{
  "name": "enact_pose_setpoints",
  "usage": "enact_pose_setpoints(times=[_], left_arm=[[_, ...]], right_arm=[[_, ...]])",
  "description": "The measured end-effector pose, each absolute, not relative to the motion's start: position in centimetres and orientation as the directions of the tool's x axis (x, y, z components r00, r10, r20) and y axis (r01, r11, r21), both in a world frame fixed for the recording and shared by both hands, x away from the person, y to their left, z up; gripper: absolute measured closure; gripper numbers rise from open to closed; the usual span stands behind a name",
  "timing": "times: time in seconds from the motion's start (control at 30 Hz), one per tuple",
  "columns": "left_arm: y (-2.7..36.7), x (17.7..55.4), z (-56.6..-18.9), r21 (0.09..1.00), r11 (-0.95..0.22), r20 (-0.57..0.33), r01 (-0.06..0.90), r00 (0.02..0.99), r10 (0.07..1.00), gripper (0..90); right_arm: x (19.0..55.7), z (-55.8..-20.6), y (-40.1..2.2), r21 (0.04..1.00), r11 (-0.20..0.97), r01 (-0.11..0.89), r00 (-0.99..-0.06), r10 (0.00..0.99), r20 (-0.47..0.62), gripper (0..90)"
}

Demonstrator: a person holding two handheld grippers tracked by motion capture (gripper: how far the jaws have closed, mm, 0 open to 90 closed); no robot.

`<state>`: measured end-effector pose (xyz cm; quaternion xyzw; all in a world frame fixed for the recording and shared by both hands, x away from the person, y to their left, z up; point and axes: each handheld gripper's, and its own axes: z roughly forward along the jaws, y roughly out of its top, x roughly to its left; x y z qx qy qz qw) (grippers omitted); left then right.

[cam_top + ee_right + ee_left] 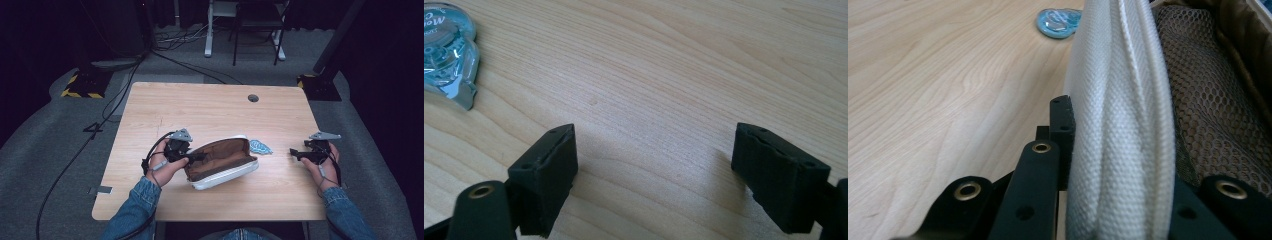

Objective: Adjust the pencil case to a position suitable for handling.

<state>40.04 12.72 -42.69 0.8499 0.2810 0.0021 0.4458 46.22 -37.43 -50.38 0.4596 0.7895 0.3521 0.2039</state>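
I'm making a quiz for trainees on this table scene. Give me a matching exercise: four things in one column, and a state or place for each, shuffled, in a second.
Things:
1. left gripper
2. right gripper
3. pouch
4. blue tape dispenser

States or places:
A. lies flat on the table between the pouch and the right gripper
B. jaws apart, nothing between them
C. unzipped, brown lining showing
D. shut on the pouch's white edge

Pairs: 1-D, 2-B, 3-C, 4-A
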Motion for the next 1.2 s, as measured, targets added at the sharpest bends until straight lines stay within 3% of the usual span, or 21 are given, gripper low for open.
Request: enact_pose_setpoints(times=[0.67,1.2], left_arm=[[10.3,40.2,-44.5,0.742,-0.486,-0.279,0.463,0.871,0.404,83.4],[10.1,40.8,-46.5,0.729,-0.483,-0.301,0.485,0.861,0.409,79.5]], right_arm=[[46.2,-50.4,-37.4,0.743,0.330,0.582,-0.494,0.869,0.002,18.8],[46.2,-50.4,-37.4,0.743,0.330,0.582,-0.495,0.869,0.002,18.8]])
